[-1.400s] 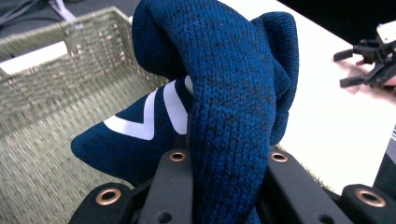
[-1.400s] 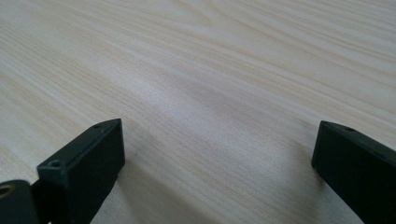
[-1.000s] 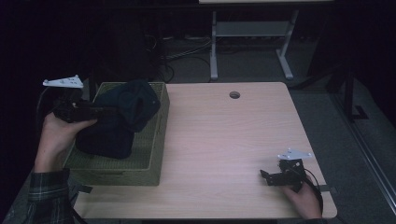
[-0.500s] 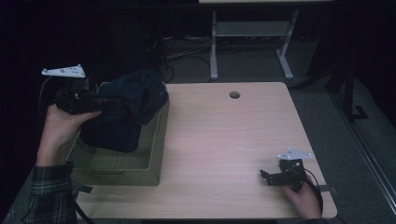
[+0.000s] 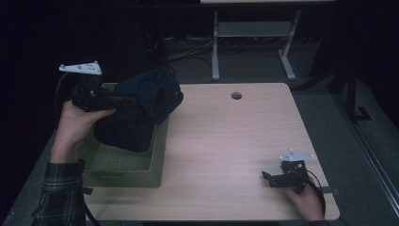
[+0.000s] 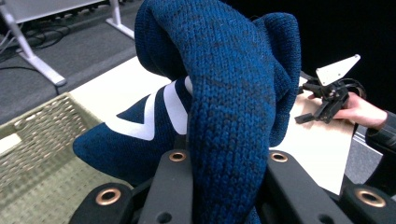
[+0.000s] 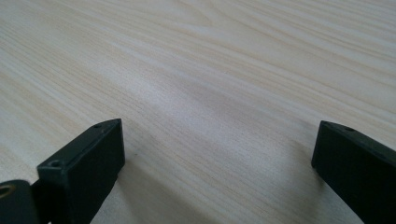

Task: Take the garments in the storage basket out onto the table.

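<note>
Left gripper view: with my left gripper (image 6: pixel 229 163) clamped on a fold of the blue sweater (image 6: pixel 224 93) half out of the basket (image 5: pixel 141 162), I lift high to clear its rim while my right gripper (image 5: pixel 275 178) rests empty, jaws apart, on the table (image 5: pixel 226 141).

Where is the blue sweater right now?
In the high view the blue sweater hangs at the table's left, pinched in the left tool, its lower part inside the green basket.

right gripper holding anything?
No. In the right gripper view the right gripper has its jaws wide apart over bare table, nothing between them.
</note>
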`<move>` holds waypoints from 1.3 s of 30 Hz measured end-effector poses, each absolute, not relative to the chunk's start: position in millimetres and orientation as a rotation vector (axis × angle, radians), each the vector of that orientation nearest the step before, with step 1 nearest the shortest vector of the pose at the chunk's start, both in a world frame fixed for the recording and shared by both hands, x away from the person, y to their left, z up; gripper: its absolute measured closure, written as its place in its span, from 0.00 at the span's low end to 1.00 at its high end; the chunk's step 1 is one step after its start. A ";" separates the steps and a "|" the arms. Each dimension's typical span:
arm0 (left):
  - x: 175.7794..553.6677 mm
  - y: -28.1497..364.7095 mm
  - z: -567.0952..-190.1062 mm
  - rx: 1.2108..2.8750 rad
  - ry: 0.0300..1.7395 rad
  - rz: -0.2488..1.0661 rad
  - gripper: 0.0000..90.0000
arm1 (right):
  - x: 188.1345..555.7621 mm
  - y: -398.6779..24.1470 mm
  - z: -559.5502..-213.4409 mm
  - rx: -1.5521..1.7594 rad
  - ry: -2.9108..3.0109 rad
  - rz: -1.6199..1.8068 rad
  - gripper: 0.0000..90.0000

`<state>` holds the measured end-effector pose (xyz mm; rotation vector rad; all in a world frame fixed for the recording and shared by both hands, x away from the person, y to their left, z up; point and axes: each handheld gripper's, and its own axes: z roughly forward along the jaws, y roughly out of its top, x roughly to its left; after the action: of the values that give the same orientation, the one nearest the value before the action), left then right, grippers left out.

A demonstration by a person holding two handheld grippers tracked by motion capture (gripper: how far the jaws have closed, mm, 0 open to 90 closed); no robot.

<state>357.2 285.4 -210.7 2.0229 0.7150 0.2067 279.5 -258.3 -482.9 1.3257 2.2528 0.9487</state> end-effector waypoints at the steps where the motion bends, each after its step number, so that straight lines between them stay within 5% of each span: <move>1: 357.6 282.9 -210.2 2.020 0.711 0.204 0.89 | 279.5 -258.3 -482.9 1.326 2.253 0.949 0.03; 39: 371.8 191.8 -217.8 2.044 0.551 0.094 0.89 | 279.5 -258.3 -482.8 1.326 2.253 0.949 0.03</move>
<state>371.8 191.8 -217.8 2.0443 0.5506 0.0939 279.5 -258.3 -482.8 1.3265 2.2530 0.9491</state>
